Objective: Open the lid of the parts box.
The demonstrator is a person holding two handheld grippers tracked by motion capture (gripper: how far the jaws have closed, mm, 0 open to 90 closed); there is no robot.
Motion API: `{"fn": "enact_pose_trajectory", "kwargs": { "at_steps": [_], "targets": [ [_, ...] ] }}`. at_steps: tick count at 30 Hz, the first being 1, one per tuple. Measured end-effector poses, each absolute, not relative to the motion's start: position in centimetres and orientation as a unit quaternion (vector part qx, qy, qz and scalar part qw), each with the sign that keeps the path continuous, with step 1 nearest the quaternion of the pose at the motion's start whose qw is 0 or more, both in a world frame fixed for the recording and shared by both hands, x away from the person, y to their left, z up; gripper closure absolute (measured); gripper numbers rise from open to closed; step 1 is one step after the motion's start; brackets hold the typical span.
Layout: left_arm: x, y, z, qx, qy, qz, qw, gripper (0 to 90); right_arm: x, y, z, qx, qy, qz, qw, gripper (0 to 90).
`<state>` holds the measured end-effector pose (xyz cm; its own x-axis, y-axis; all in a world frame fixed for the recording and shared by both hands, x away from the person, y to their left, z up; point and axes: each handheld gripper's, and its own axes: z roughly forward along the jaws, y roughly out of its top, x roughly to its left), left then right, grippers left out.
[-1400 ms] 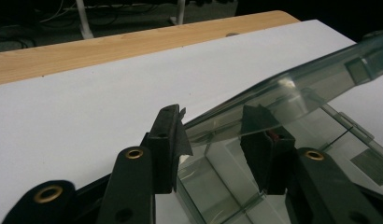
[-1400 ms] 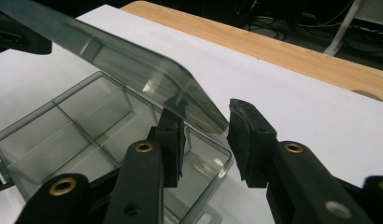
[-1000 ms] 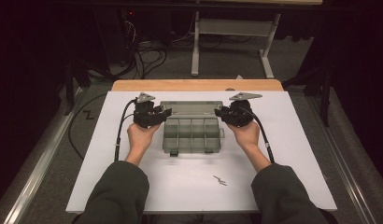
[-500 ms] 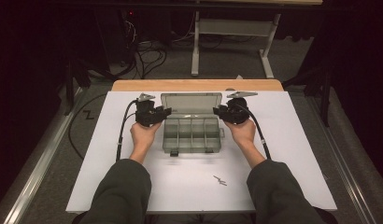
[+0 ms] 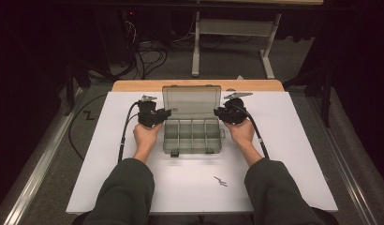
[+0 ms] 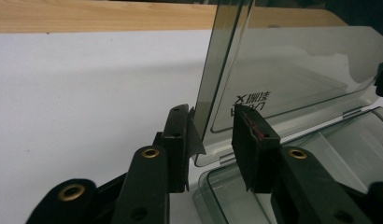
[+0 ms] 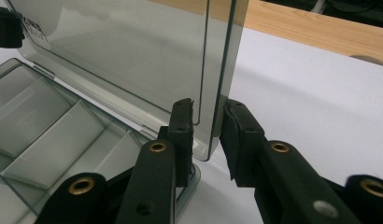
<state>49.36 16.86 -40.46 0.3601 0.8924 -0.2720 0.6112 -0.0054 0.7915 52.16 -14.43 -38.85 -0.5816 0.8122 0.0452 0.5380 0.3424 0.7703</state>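
Step in hand, as judged: working the hinged lid of the clear smoke-grey plastic compartment box (image 5: 192, 135) at frame centre on the white table sheet (image 5: 293, 140); its transparent grey lid (image 5: 191, 101) stood near upright behind the tray, one gripper on each side edge.

Left gripper (image 5: 159, 114), left of centre in the high view: forearm in from bottom left, hand under the gripper's body, jaws pointing toward the lid's left edge; in the left gripper view that edge (image 6: 222, 70) lay between the jaws, which had just been closing; left pad touching or nearly so, right pad apart; not yet gripping.

Right gripper (image 5: 221, 114), right of centre: mirrored pose; its jaws also just closing, the lid edge (image 7: 222, 70) between them, narrow gaps showing at both pads.

Next move calls for both pairs pinching evenly, then swinging the lid together about the hinge without lifting the tray.
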Motion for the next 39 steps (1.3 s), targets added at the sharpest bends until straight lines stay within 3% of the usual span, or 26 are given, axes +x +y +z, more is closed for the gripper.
{"fn": "enact_pose_trajectory", "kwargs": {
  "at_steps": [9, 24, 39],
  "targets": [
    [49.7, 16.6, -41.3, 0.696, 0.552, 0.149, 0.435, 67.7, 52.5, -14.2, -39.0, 0.433, 0.799, 0.379, 0.174, 76.5],
    [49.9, 16.3, -41.6, 0.696, 0.558, 0.162, 0.422, 61.7, 53.1, -14.0, -40.1, 0.45, 0.803, 0.35, 0.173, 72.0],
    [49.6, 16.8, -41.2, 0.699, 0.555, 0.163, 0.419, 52.3, 52.9, -14.5, -39.6, 0.463, 0.796, 0.356, 0.159, 58.7]
  ]
}}
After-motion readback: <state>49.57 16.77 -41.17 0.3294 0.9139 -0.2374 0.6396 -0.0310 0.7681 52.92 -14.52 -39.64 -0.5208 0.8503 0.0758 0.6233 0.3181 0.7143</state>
